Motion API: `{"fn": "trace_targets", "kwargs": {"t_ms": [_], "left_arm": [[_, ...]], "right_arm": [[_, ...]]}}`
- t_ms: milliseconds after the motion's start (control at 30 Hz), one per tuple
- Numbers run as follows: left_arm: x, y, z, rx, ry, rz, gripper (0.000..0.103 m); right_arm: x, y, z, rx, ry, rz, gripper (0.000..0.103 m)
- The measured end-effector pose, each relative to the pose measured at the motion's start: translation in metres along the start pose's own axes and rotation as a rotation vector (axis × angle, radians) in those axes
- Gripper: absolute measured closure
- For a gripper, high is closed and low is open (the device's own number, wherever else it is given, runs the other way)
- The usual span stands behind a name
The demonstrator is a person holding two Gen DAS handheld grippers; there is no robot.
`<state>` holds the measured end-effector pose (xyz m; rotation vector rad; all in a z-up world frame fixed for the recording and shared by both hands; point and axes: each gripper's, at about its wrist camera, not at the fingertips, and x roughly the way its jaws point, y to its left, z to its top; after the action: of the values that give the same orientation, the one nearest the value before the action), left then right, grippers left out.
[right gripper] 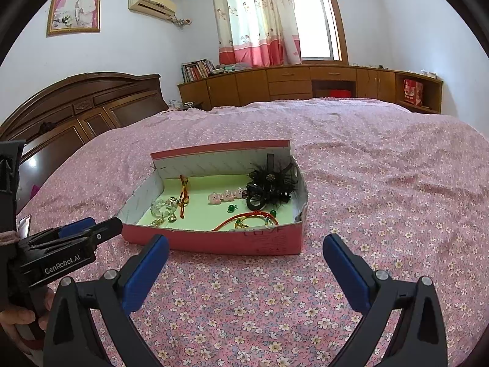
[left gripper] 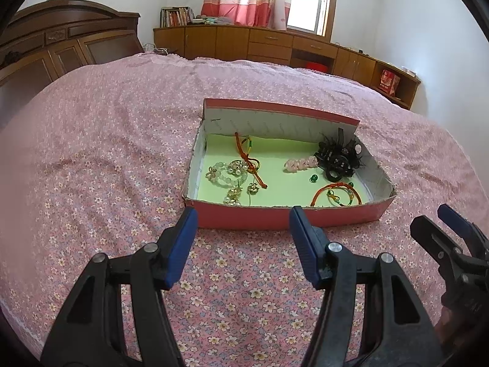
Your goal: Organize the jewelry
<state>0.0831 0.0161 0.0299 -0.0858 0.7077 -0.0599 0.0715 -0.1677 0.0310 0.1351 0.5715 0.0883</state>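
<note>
Left gripper (left gripper: pixel 243 214): fingers spread wide, holding nothing, low over the bedspread (left gripper: pixel 91 140).
Right gripper (right gripper: pixel 246 243): fingers likewise apart and empty, just right of the left one.
Straight ahead: pink box (left gripper: pixel 275 215), near wall just beyond both sets of fingertips.
Inside, left: pale bead bracelet (left gripper: pixel 227 176), gold earrings (left gripper: pixel 232 197), red cord (left gripper: pixel 249 160).
Inside, right: black hair clip (left gripper: pixel 337 157), pink beaded piece (left gripper: pixel 301 163), orange cord bracelet (left gripper: pixel 336 194), small green beads (left gripper: pixel 314 178).
Progress: all visible jewelry lies in the box, loosely grouped; fits sorting under way or sorting finished.
Hard to tell: exact earring count; tangles among the cords.
</note>
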Motion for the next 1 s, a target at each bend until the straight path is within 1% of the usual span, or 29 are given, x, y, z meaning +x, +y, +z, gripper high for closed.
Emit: {"fn": "trace_targets", "kwargs": {"t_ms": [1000], "left_arm": [[-0.0003, -0.0021, 0.0012, 0.0, 0.002, -0.003, 0.049]], "right_arm": [[0.0009, -0.0003, 0.0, 0.001, 0.003, 0.002, 0.001]]}}
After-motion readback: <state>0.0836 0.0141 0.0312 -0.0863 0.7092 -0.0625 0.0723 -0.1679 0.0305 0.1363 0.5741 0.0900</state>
